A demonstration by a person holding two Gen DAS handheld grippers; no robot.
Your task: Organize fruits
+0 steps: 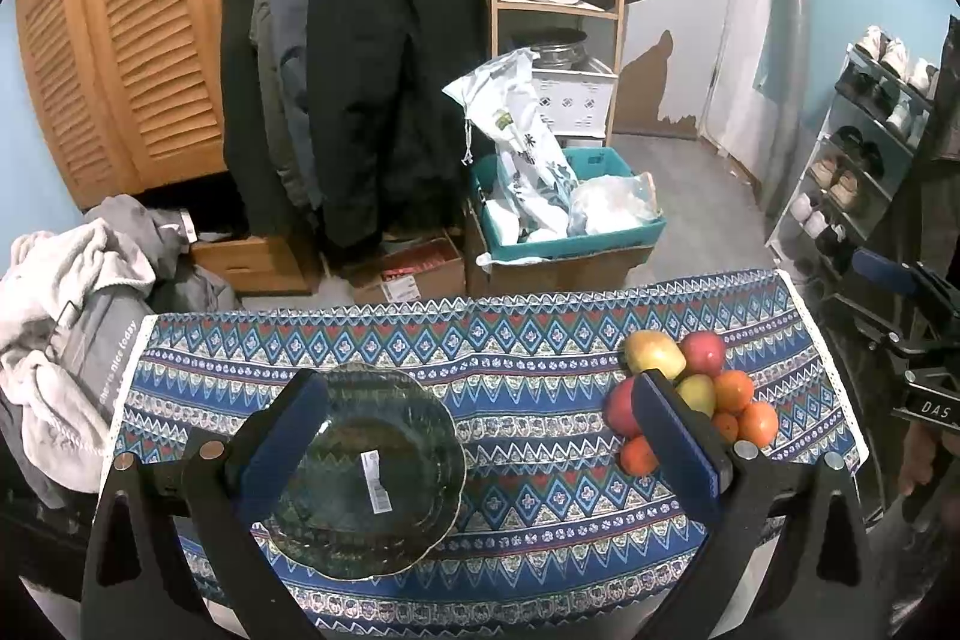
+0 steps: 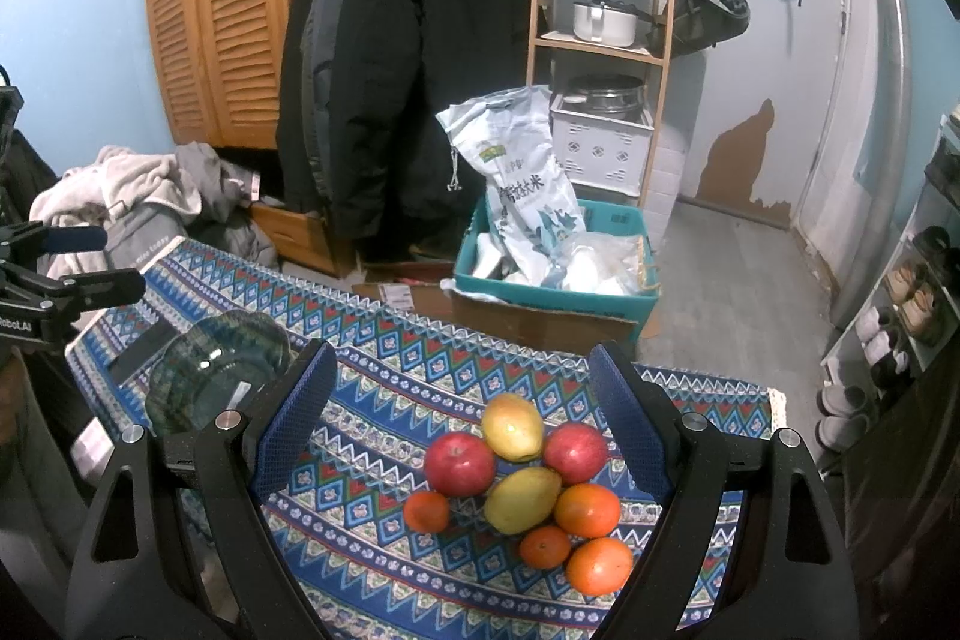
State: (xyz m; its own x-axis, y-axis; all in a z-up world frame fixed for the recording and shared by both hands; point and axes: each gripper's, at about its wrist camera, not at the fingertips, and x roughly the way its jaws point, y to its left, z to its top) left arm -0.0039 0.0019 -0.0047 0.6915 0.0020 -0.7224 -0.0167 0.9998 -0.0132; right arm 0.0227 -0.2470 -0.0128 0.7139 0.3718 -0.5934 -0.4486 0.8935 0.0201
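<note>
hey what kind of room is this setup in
Probably a home entryway or storage corner, not a kitchen. Dark coats hang on a rail beside a louvred wooden wardrobe, a shoe rack lines the wall, and a wooden shelf holds pots. The fruit sits on a cloth-covered table.

Fruit pile (image 2: 521,484) between spread fingers (image 2: 630,424)
</note>
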